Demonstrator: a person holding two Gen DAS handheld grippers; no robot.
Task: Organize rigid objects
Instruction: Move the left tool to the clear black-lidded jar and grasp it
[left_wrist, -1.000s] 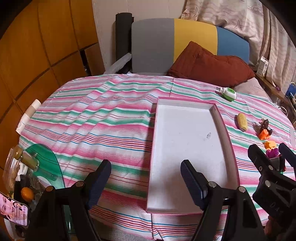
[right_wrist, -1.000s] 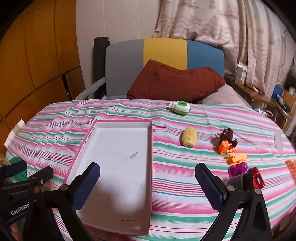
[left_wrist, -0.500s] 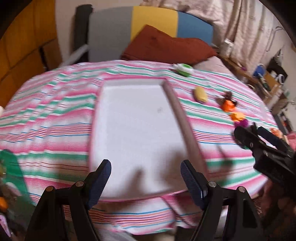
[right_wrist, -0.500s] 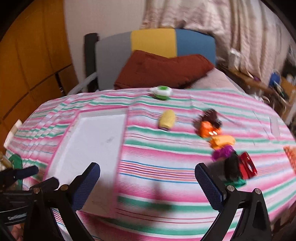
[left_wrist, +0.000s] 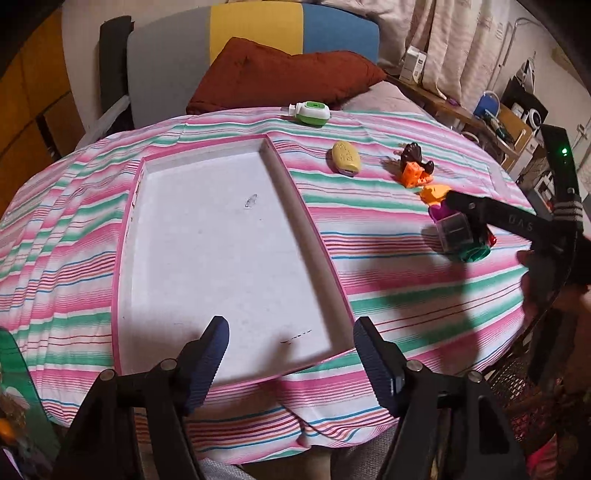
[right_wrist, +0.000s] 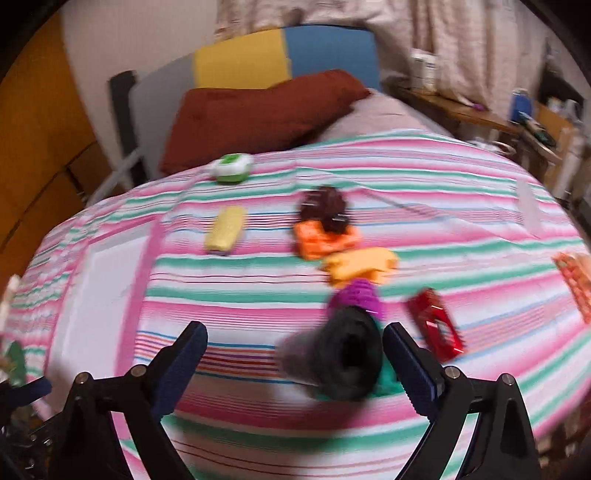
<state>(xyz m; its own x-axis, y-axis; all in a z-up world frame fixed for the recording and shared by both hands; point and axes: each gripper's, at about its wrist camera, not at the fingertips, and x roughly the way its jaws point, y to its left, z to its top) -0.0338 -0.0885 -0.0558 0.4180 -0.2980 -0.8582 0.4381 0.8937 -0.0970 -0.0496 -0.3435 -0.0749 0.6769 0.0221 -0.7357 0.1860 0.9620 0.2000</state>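
A white tray with a pink rim (left_wrist: 122, 236) lies on the striped cloth, empty, and shows blurred at the left of the right wrist view (right_wrist: 107, 280). My left gripper (left_wrist: 291, 354) is open over the tray's near edge. My right gripper (right_wrist: 295, 363) is open, with a dark cylinder on a teal base (right_wrist: 343, 360) between its fingers; whether they touch is unclear. It reaches in from the right in the left wrist view, by the clear box (left_wrist: 456, 232). A yellow block (left_wrist: 345, 158), a green-white case (left_wrist: 312, 112), an orange-brown toy (left_wrist: 413, 168), a yellow piece (right_wrist: 360, 266), a purple piece (right_wrist: 360, 297) and a red item (right_wrist: 436, 325) lie nearby.
The cloth covers a round table (left_wrist: 74, 221). A chair with a grey, yellow and blue back and a brown cushion (left_wrist: 280, 77) stands behind it. A cluttered shelf (left_wrist: 491, 114) is at the right. A green object (left_wrist: 14, 373) lies at the near left edge.
Both grippers have swung right. The right gripper moved forward and down, so the dark cylinder now sits between its open fingers. The left gripper stays open over the tray's near edge.
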